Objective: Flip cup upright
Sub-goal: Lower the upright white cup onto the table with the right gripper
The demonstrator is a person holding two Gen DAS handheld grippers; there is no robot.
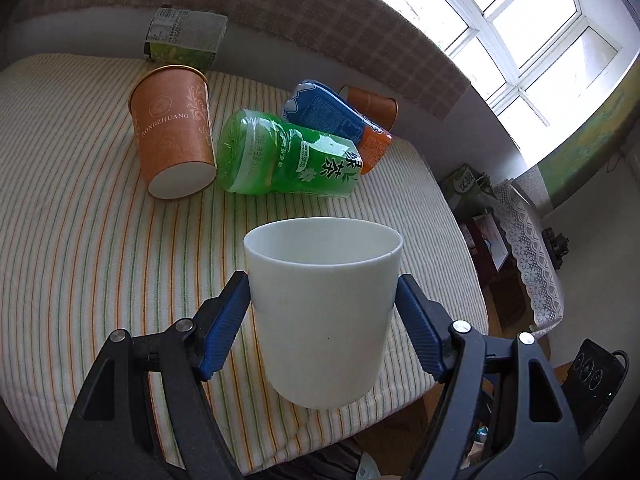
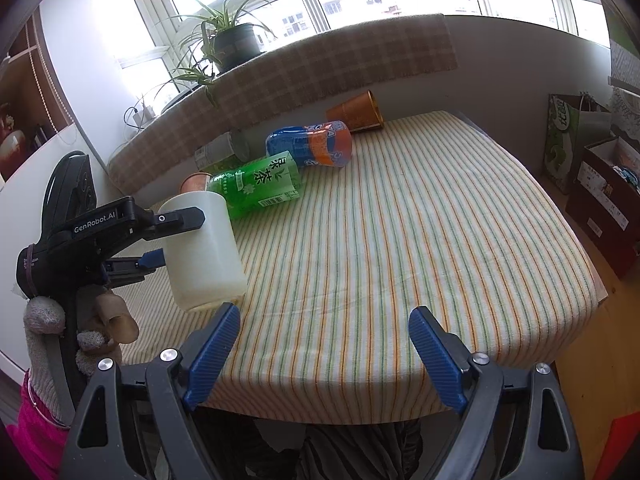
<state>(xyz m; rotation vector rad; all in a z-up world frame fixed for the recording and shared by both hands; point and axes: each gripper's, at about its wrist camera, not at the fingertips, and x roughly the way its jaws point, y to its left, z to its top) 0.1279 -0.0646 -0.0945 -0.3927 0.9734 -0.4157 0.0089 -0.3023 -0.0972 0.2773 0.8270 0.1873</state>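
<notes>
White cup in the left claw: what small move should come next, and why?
Probably lower it straight down and only then open. The white cup is gripped by the left claw with its mouth up, but the right wrist view shows it somewhat tilted and seemingly just above the striped tablecloth. The right claw is open and holds nothing, so it need not help.

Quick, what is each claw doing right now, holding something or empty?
Left claw: closed on the white cup, mouth up.
Right claw: open, holding nothing, above the striped tablecloth.
</notes>
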